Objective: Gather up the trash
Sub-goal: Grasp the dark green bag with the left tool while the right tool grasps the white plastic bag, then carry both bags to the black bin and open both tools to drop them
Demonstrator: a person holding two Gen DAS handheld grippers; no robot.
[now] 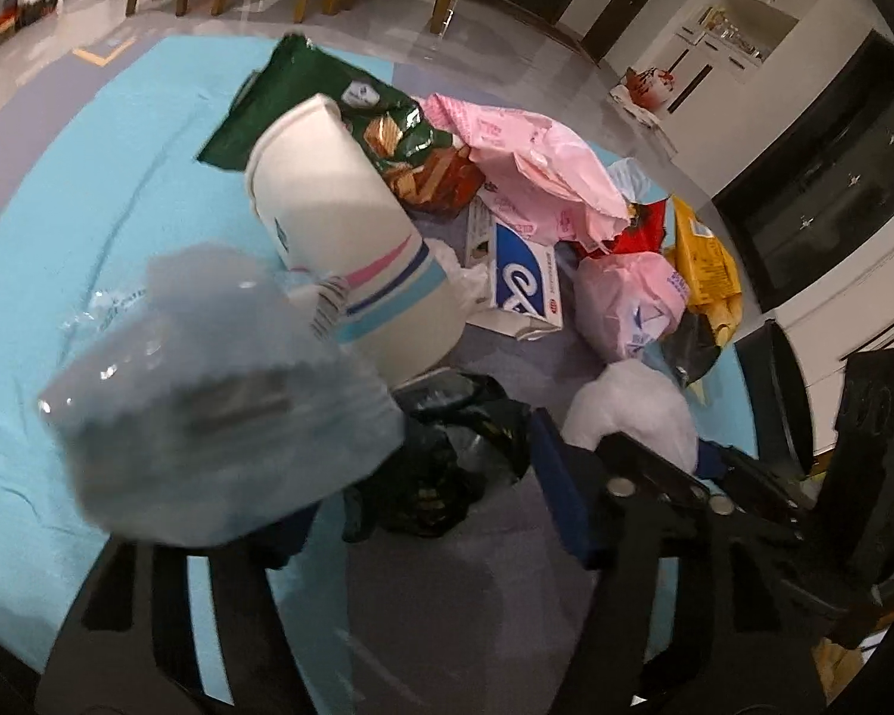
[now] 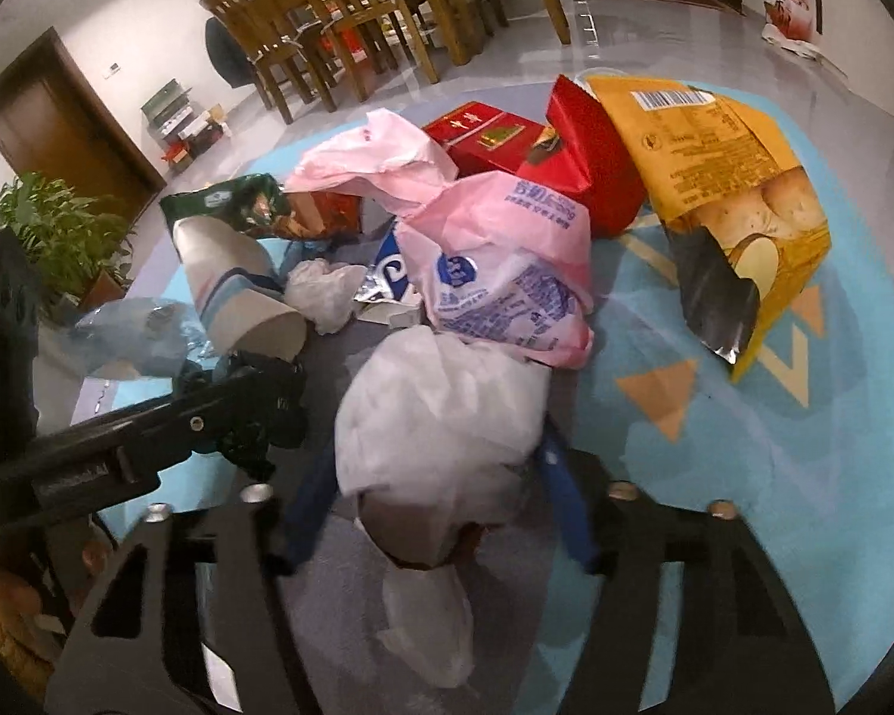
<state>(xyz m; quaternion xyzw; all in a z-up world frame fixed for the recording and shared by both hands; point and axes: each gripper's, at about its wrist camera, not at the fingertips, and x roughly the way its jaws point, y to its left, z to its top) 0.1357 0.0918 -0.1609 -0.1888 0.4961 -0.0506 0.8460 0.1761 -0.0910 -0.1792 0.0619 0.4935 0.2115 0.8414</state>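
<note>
Trash lies in a heap on a blue rug: a white paper cup on its side, a green snack bag, pink plastic bags, a blue-and-white carton, a yellow chip bag, a red box. My left gripper is over a black plastic bag; a crumpled clear wrapper covers its left finger, so its hold is unclear. My right gripper is shut on a crumpled white plastic bag, which also shows in the left wrist view.
Wooden dining chairs and a table stand on the grey tile floor beyond the rug. A potted plant is at the left. Dark cabinets line the right wall. A red-and-white bag lies by the far wall.
</note>
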